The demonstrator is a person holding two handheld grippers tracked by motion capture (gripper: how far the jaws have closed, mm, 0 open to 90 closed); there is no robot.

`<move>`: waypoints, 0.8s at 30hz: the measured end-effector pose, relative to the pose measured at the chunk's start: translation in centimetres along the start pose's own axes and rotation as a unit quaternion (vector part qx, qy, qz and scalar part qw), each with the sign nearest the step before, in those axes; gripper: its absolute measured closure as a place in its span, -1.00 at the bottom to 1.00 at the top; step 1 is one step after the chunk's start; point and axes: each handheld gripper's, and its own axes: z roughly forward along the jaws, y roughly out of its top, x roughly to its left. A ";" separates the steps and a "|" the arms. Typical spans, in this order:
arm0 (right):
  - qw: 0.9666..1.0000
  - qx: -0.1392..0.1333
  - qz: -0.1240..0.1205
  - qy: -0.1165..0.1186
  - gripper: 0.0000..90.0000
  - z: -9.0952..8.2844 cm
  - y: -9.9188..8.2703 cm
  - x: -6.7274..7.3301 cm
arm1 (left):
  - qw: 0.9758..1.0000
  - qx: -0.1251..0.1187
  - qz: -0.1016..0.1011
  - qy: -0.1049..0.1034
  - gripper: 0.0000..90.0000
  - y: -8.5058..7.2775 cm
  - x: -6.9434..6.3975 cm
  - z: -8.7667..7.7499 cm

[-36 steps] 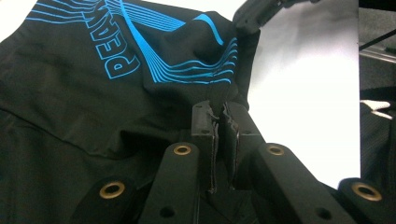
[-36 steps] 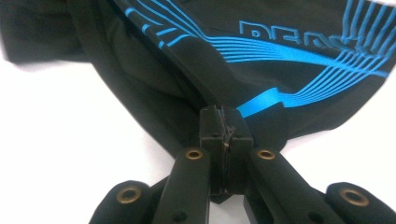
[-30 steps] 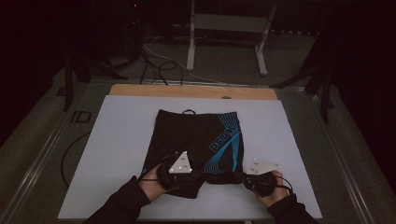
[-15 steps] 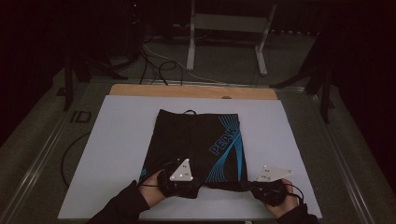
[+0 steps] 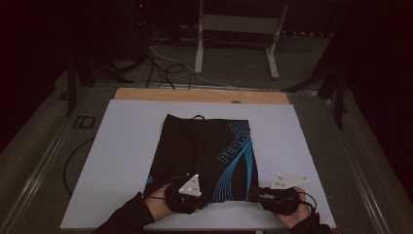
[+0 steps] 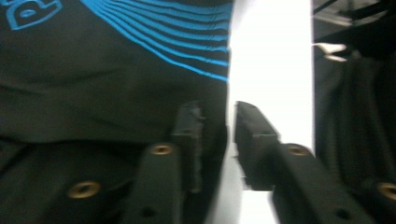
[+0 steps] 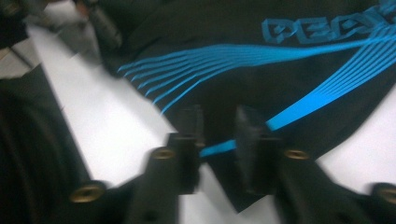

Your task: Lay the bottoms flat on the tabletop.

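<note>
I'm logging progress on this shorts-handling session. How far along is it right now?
Done: the black shorts with blue stripes lie spread flat on the white sheet, not folded. In hand: the left gripper and right gripper sit at the near hem's two corners, jaws narrowly apart with the hem edge between them in both gripper views, not clearly pinched. Left: closing on the hem, then any lifting or folding, probably.

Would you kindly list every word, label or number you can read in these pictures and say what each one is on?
"PEAK": blue letters running up one leg of the black shorts.
"ID": faint mark on the table frame left of the white board.
Small blue mark near the shorts' lower left hem: too small to read.
</note>
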 end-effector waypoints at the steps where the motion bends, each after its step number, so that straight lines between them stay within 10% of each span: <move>1: 1.000 0.000 0.000 0.000 0.46 0.0 0.0 0.0 | 1.000 0.000 0.000 0.000 0.25 0.0 0.0 0.0; 8: 0.997 -0.059 0.023 -0.039 -0.34 -0.7 0.6 -1.2 | 0.999 -0.042 -0.034 0.000 -0.72 0.0 0.4 -1.3; 13: 0.997 -0.069 0.020 -0.040 -0.69 -0.3 0.9 -2.1 | 0.997 -0.066 -0.049 0.002 -0.95 -0.2 1.1 -2.2; 24: 0.995 -0.085 0.019 -0.051 -0.69 1.4 2.5 -4.0 | 0.990 -0.097 -0.096 0.029 -0.98 -1.3 3.3 -4.0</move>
